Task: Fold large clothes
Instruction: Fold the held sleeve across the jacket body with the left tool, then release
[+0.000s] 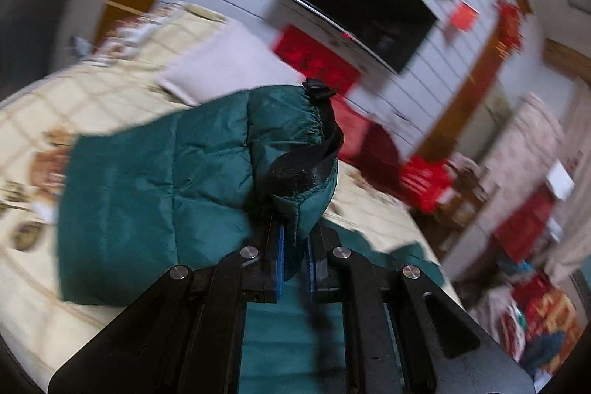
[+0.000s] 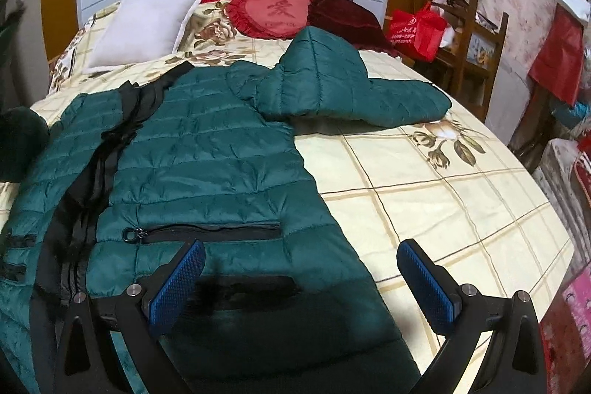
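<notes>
The left gripper (image 1: 295, 255) is clenched on a sleeve cuff (image 1: 299, 172) of the green jacket (image 2: 207, 150); the right gripper (image 2: 301, 283) is released – folding on the bed (image 2: 443, 194) has barely begun.

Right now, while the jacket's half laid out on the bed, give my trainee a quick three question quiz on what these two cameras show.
1. True or false: the left gripper is shut on the sleeve cuff of the green puffer jacket.
2. The right gripper is: A) open above the jacket's hem, B) shut on the hood, C) holding the white pillow.
3. Fill in: the jacket lies on a bed with its black ____ undone.

Key: 1 true; 2 A; 3 zipper.
</notes>
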A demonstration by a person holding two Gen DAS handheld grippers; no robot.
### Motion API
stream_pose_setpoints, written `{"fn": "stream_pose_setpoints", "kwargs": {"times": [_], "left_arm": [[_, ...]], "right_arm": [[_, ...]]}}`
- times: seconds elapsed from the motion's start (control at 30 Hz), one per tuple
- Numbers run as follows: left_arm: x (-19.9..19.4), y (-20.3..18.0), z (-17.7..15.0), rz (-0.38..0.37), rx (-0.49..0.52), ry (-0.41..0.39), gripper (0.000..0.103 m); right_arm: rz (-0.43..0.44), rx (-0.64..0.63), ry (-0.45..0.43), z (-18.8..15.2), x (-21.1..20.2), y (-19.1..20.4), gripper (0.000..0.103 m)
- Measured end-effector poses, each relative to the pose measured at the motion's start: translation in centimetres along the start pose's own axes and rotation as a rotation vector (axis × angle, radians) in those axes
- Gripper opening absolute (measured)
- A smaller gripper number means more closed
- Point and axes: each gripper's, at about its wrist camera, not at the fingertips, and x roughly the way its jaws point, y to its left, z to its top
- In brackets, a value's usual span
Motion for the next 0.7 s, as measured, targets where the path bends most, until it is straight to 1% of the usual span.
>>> {"fn": "stream_pose_setpoints", "kwargs": {"times": [0.1, 0.13, 0.17, 0.23, 0.33, 0.4, 0.5, 0.7], "left_arm": [[3.1, -5.5, -1.1, -0.090, 0.049, 0.065, 0.008], [3.8, -6.7, -1.4, -0.107, 0.059, 0.078, 0.008], [5.1, -8.4, -1.8, -0.138, 0.073, 0.109, 0.008], [7.3, -11.5, -3.0, -0.173, 0.108, 0.157, 0.008], [10.5, -14.5, -4.7, -0.191, 0.134, 0.208, 0.008], [13.0, -15.7, -6.1, -0.178, 0.141, 0.245, 0.008], [16.5, -16.0, -8.6, -0.164, 0.113, 0.312, 0.008], [20.0, -14.3, -13.4, -0.118, 0.104, 0.401, 0.008]], "right_arm": [[0.016, 0.000, 0.006, -0.1, -0.1, -0.5, 0.103], [0.019, -0.005, 0.008, -0.2, -0.1, -0.6, 0.103], [0.022, -0.009, 0.010, -0.2, 0.0, -0.6, 0.103], [0.022, -0.014, 0.014, -0.4, 0.1, -0.9, 0.103], [0.029, -0.006, 0.020, -0.6, 0.2, -1.7, 0.103], [0.038, 0.005, 0.027, -0.7, 0.2, -2.4, 0.103], [0.044, 0.007, 0.030, -1.1, 0.2, -3.1, 0.103], [0.059, 0.019, 0.030, -1.4, 0.0, -4.5, 0.103]]}}
